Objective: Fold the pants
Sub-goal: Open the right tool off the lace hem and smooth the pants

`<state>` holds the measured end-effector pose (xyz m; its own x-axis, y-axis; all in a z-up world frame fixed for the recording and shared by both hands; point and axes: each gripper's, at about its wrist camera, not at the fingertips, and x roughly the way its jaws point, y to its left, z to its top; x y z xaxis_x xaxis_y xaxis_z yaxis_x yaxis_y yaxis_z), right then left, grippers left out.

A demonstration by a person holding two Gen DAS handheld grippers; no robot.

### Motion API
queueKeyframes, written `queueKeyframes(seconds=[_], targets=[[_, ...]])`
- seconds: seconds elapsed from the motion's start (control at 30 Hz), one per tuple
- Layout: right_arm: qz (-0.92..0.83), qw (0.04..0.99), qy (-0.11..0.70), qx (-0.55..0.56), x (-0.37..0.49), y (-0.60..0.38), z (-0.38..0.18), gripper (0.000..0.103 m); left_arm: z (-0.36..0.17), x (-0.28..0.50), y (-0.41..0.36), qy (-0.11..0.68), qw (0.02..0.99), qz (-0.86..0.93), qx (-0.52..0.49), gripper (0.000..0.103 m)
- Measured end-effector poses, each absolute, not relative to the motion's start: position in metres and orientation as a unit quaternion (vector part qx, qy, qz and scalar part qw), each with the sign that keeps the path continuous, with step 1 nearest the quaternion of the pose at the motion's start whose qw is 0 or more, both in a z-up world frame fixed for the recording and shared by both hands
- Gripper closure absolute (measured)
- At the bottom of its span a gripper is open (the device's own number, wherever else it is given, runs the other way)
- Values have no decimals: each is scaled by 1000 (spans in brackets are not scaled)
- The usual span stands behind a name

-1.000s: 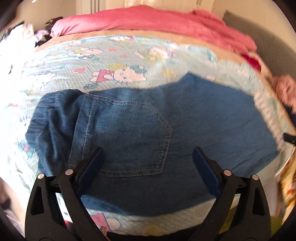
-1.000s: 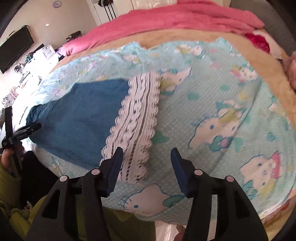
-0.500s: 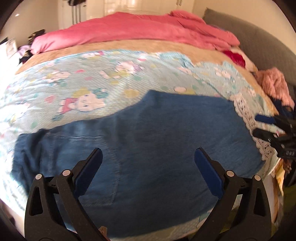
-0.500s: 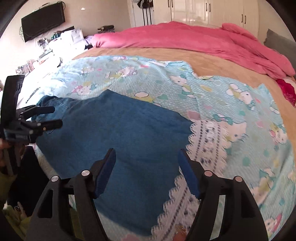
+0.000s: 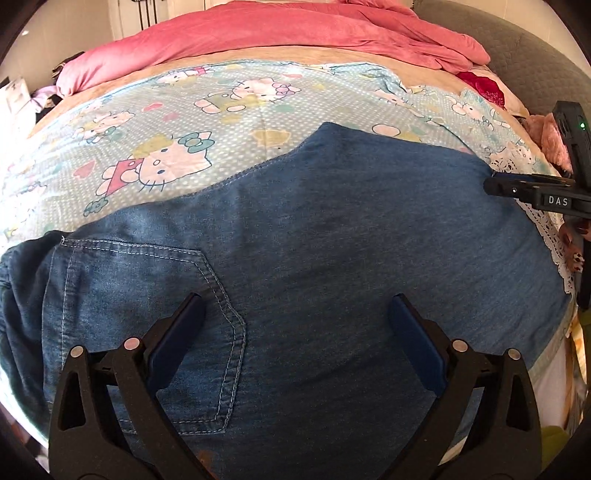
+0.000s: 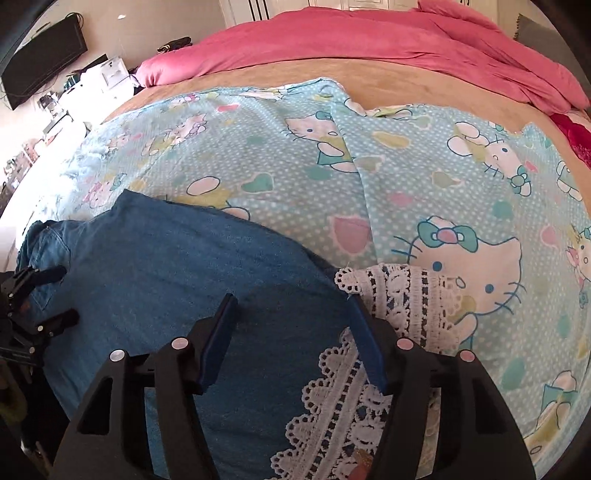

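The bed [image 5: 55, 125] is the biggest thing here; it is wide and flat, so it makes a good place to fold on; a blue sheet [image 6: 424, 192] with cartoon cats lies over it, and a pink blanket [image 5: 295, 33] is pushed up at the far end, likely to keep it out of the way.

The pants [image 5: 332, 229] lie spread flat on the sheet, near the edge of the bed where the person stands; they are blue denim; the waist and a back pocket [image 5: 147, 317] point to the left side, and the leg ends with white lace trim [image 6: 340, 402] point to the right; they seem to be folded in half the long way already, one leg on the other, so a fold across is probably next.

The left tongs [image 5: 295, 332] hover over the pocket end; they are spread wide and grip nothing; the right tongs [image 6: 291, 332] hover over the lace end, also spread wide with nothing between them; one at each end looks like a good setup to bring the two ends together.

In the left view the right tongs show at the side with the letters "DAS" in white; a tiny green light glows on them; no other words can be read.
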<state>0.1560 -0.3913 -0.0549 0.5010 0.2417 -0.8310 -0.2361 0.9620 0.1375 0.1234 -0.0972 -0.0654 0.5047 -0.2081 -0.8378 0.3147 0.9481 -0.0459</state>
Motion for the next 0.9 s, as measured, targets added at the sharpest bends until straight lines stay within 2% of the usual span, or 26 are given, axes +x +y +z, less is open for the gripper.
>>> queueKeyframes(seconds=[0.13, 0.2, 0.33, 0.43, 0.7, 0.83, 0.9], targets=[[143, 873, 467, 5, 145, -390, -40, 41, -62, 123, -97, 474, 866, -148, 55, 9], [151, 883, 445, 9, 130, -390, -21, 33, -54, 120, -99, 473, 866, -152, 51, 9], [165, 892, 420, -5, 96, -381, 1, 33, -37, 111, -103, 454, 874, -167, 49, 9], [168, 895, 414, -7, 71, -372, 5, 21, -29, 104, -108, 448, 876, -171, 53, 9], [164, 881, 442, -36, 30, -344, -21, 21, -27, 92, -118, 451, 872, -180, 62, 9], [134, 861, 490, -40, 33, -345, -52, 21, -39, 90, -127, 464, 864, -181, 79, 9], [138, 862, 486, -41, 32, -344, -52, 20, -48, 91, -130, 475, 858, -177, 87, 9]])
